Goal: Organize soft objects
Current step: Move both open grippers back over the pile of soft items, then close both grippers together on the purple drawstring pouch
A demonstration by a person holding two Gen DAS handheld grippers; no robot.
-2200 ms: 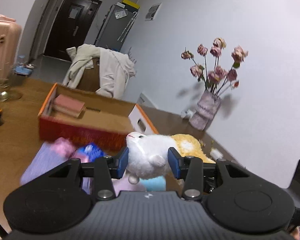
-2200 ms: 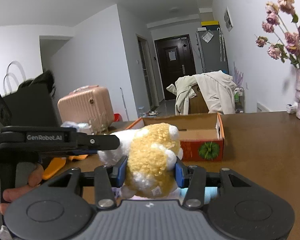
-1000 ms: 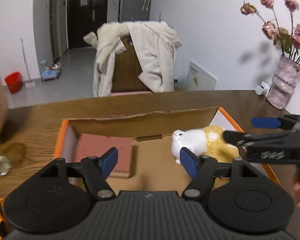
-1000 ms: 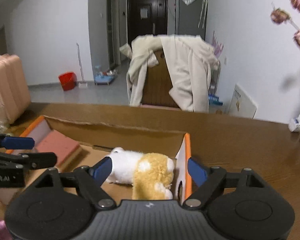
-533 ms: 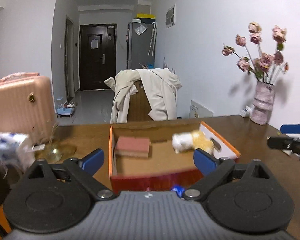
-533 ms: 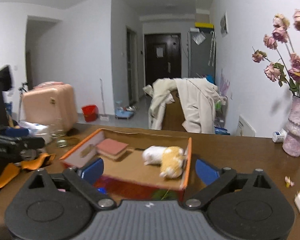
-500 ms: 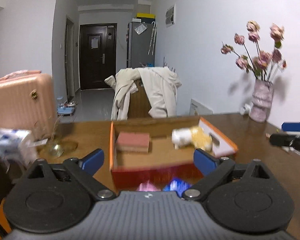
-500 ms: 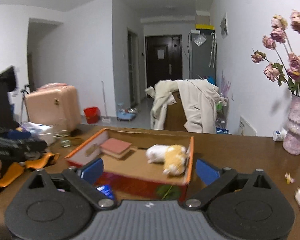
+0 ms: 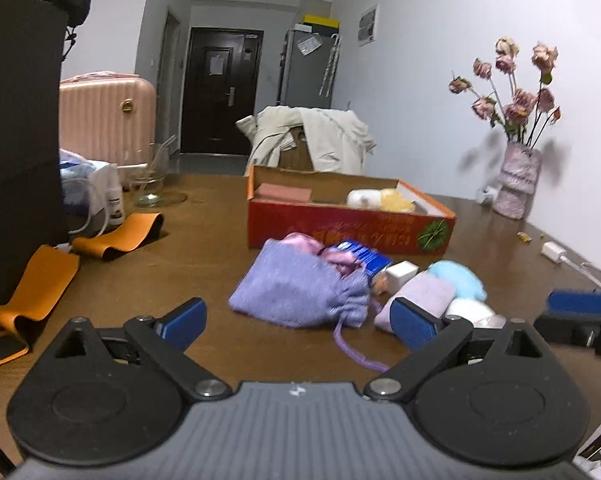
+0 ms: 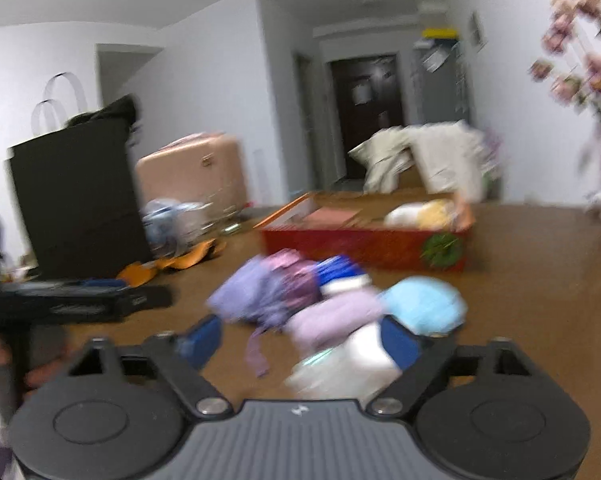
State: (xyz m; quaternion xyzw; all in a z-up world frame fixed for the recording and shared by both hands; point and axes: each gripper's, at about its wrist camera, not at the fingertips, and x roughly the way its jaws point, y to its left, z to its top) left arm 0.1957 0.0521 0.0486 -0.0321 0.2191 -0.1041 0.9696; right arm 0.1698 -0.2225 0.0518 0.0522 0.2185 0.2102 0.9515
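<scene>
Now my left gripper (image 9: 296, 320) and right gripper (image 10: 300, 338) gape wide and empty, the white-and-yellow plush toy (image 9: 380, 200) dropped into the red cardboard box (image 9: 340, 228), so the purple knitted drawstring pouch (image 9: 300, 288) comes next.

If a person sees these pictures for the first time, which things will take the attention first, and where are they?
The eye goes first to the heap of soft things in the middle of the table: a purple drawstring pouch, with a lilac roll and a light blue plush to its right. Behind the heap stands the red cardboard box, which holds a white and yellow plush toy and a pink block.
</scene>
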